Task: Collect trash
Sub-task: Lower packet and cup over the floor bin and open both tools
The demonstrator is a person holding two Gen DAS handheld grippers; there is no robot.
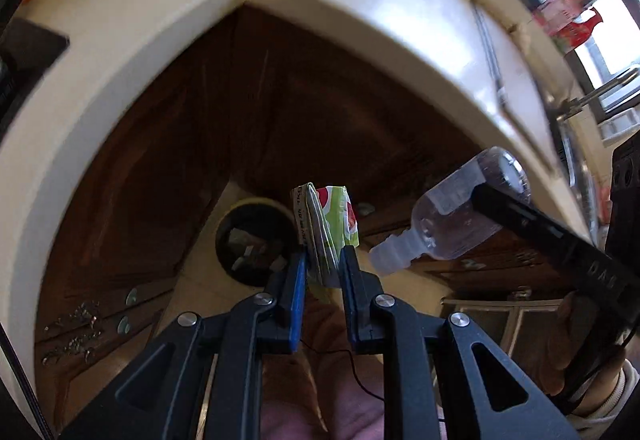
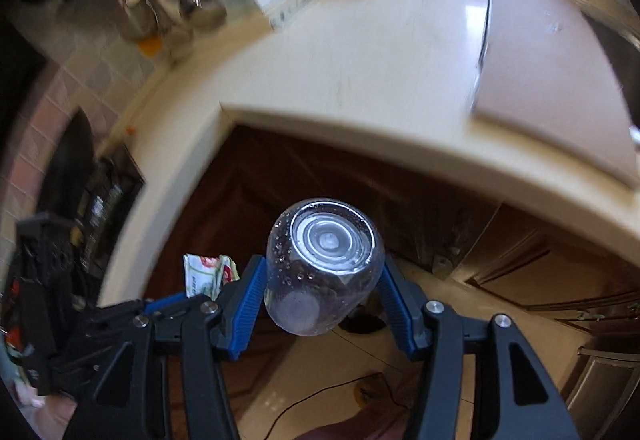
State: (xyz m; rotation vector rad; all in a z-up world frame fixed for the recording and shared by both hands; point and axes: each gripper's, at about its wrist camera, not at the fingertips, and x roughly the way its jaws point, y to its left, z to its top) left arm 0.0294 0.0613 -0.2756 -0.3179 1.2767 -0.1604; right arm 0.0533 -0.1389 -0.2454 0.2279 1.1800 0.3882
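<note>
My left gripper (image 1: pixel 323 260) is shut on a flattened green and red carton (image 1: pixel 332 224), held upright between the blue pads. Below and to its left a round dark trash bin (image 1: pixel 252 240) stands on the floor with scraps inside. My right gripper (image 2: pixel 324 276) is shut on a clear plastic bottle (image 2: pixel 324 264), its base turned toward the camera. In the left wrist view that bottle (image 1: pixel 452 220) hangs to the right of the carton, cap pointing down-left. The carton (image 2: pixel 208 274) also shows at the left of the right wrist view.
A cream L-shaped countertop (image 1: pixel 360 12) wraps above dark brown cabinet doors (image 1: pixel 280 112). A pale cutting board (image 2: pixel 552 80) lies on the counter. A window (image 1: pixel 600 0) is at the upper right. Beige floor tiles (image 2: pixel 320 380) lie below, with a thin black cable.
</note>
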